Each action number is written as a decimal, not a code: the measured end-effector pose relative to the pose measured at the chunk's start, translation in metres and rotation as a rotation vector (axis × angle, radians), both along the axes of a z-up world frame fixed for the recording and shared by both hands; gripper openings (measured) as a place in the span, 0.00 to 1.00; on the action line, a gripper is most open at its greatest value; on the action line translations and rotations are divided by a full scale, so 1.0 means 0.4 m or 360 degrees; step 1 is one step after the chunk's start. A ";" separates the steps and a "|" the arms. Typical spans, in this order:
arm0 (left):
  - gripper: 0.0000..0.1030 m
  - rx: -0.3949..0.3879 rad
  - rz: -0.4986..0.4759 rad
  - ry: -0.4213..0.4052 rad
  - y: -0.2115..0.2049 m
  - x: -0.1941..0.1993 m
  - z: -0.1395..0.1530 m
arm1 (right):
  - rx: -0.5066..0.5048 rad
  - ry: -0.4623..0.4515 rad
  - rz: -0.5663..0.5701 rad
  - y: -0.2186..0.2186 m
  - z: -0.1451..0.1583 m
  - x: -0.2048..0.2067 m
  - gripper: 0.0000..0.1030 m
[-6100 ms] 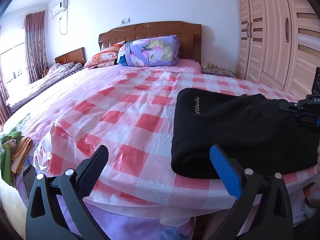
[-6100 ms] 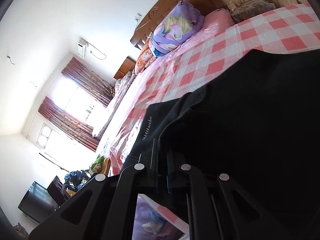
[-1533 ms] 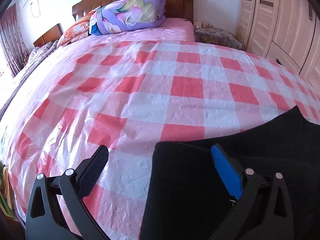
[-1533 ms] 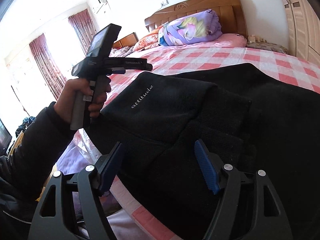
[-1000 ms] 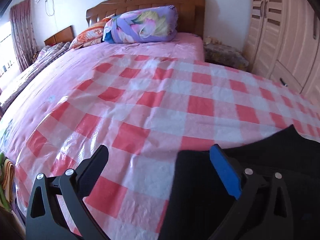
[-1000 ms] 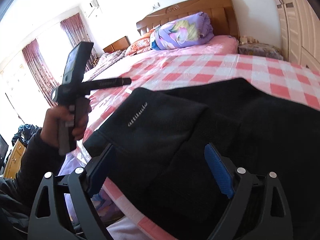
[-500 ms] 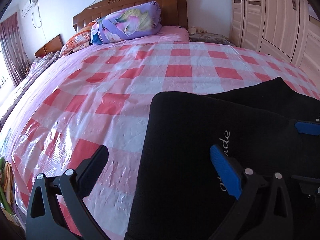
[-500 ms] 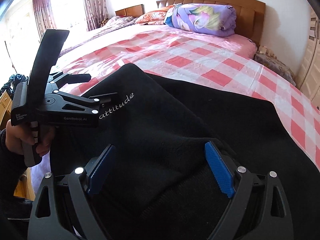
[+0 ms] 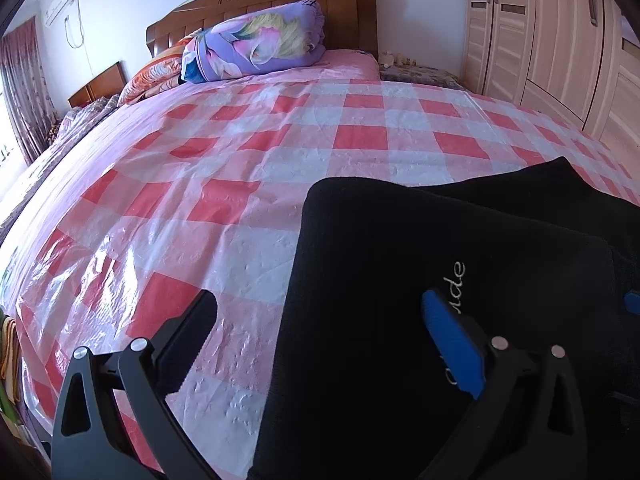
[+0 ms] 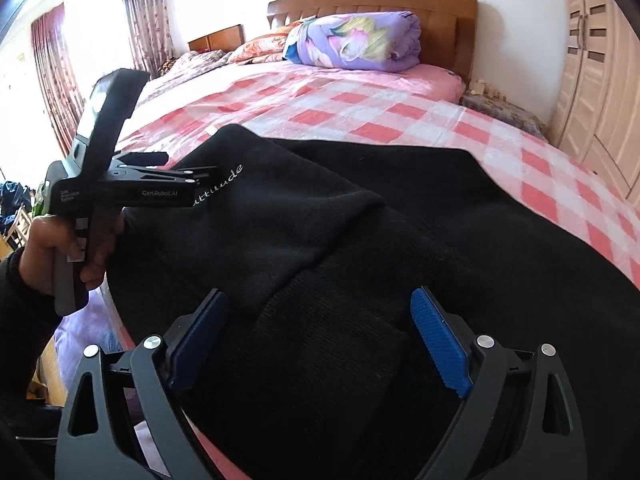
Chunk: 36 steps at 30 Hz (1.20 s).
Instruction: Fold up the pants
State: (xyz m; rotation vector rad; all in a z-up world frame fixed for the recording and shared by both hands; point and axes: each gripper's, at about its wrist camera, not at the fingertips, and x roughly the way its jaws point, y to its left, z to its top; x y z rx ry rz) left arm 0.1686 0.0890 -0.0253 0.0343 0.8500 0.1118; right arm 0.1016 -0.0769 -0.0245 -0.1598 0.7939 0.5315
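Both grippers, left and right, gape wide and empty over the pants at the bed's near edge, apparently to seize the fabric for a fold.

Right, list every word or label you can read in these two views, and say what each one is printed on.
"attitude", pale cursive script on the black knit pants, by the folded edge; in the left wrist view only its end, "ude", shows.
"GenRobot.AI", white print on the side of the black handheld left gripper.
A small white three-line label further back on that gripper's body: too small to read.
No other text is visible in either view.
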 end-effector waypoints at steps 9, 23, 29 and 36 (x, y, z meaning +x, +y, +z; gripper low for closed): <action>0.98 0.0122 0.0082 -0.0086 -0.055 -0.050 0.047 | 0.0714 -0.0064 -0.1012 -0.609 0.041 -0.253 0.87; 0.99 -0.0047 -0.0436 -0.0012 -0.331 -0.116 0.004 | 0.0884 0.0428 -0.1124 -0.766 -0.078 -0.250 0.88; 0.99 -0.0138 -0.0448 0.0013 -0.309 -0.102 -0.008 | 0.0988 0.0512 -0.1096 -0.779 -0.084 -0.234 0.94; 0.99 -0.0160 -0.0456 0.0002 -0.308 -0.100 -0.010 | 0.1320 0.0831 -0.0957 -0.804 -0.114 -0.183 0.96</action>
